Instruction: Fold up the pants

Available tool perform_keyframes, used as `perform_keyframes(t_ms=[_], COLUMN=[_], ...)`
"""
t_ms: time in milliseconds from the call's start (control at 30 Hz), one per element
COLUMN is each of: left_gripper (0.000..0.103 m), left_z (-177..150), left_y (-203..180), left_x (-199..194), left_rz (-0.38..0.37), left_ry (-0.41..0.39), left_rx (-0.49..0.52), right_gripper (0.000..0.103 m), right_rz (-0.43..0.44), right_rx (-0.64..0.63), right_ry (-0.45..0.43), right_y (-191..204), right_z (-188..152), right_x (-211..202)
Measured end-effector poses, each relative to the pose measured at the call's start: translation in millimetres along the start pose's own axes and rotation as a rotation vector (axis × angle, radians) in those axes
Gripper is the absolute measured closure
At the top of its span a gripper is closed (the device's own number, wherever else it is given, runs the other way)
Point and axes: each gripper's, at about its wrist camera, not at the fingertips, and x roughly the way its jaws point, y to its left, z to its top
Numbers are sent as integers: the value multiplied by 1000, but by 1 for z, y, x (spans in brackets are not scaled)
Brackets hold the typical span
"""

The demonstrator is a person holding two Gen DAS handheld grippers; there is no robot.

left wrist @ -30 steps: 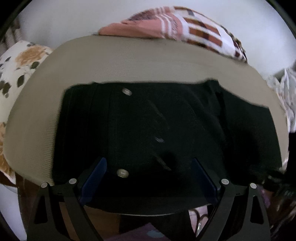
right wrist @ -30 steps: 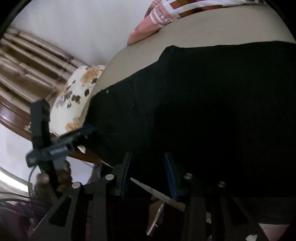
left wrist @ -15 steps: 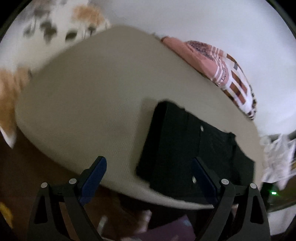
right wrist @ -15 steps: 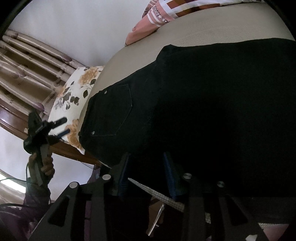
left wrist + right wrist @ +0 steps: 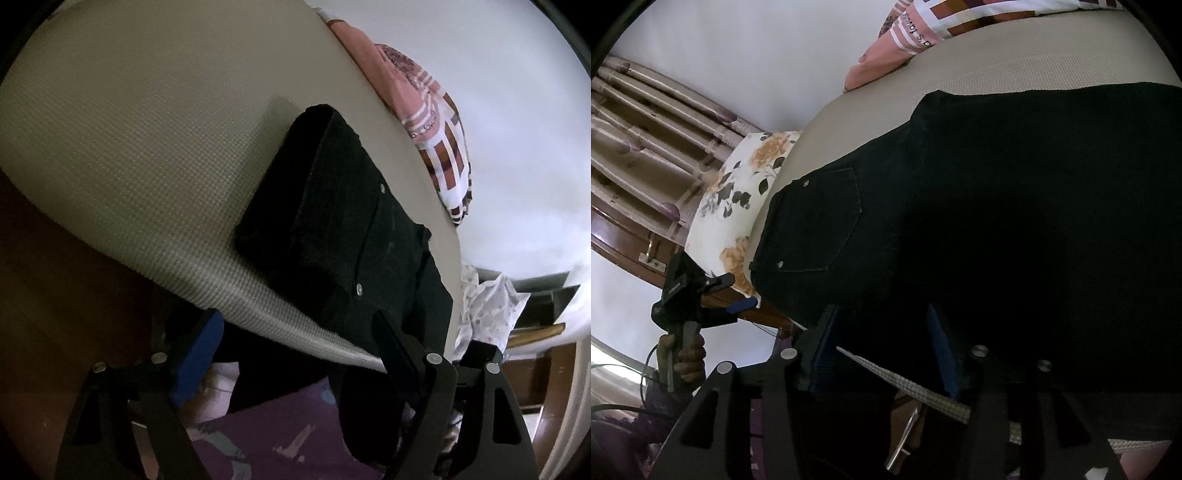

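Lying folded on the mattress [image 5: 147, 122], the black pants [image 5: 351, 229] sit ahead-right of the closing, empty left claw [image 5: 295, 354], while the nearer right claw [image 5: 882, 350] opens over their edge

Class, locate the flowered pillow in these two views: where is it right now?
The flowered pillow shows only in the right wrist view, at left, against the mattress end, just beyond the black pants pocket corner.

Black pants [image 5: 343, 221], beige mattress [image 5: 140, 122], floral white pillow [image 5: 738, 206]
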Motion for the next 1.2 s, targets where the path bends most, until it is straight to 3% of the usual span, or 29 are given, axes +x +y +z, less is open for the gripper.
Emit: perform_keyframes(t_ms=[33,67,100,233,367,500,567,600,633,700,733,867,1033,1200], left_gripper=[29,53,85,88,88,88,88,88,88,87,87,87,87,86], left_z=[3,4,7,8,8,9,2,0,3,13,14,9,12,8], left_y=[0,1,-2,-24,-51,-97,-107,-101,-88,-43,-32,-38,-29,-35], left_x=[4,7,11,12,-1,-9,-6,4,12,21,22,22,22,19], left_rz=[-19,-35,-24,62,85,118,180,228,239,173,157,197,144,149], left_ry=[7,11,14,-22,-98,-214,-268,-251,-210,-114,-91,-83,-75,-86], left_rx=[-15,-25,-19,73,158,376,500,517,466,270,230,283,219,238], right_gripper=[56,56,56,56,56,56,56,56,56,56,56,55,52,51], right_rz=[-1,-1,-1,4,3,6,6,6,5,5,6,14,21,171], right_rx=[-1,-2,-3,1,1,2,3,2,1,-1,-1,2,17,-79], right_ry=[0,0,1,-1,-2,-4,-4,-4,-4,-4,-4,-6,-16,9], right_y=[0,1,2,1,2,2,2,2,2,3,2,3,4,47], right_z=[0,1,1,1,1,0,1,1,1,1,1,2,3,31], right_x=[0,1,1,0,1,1,2,1,1,1,1,1,-1,5])
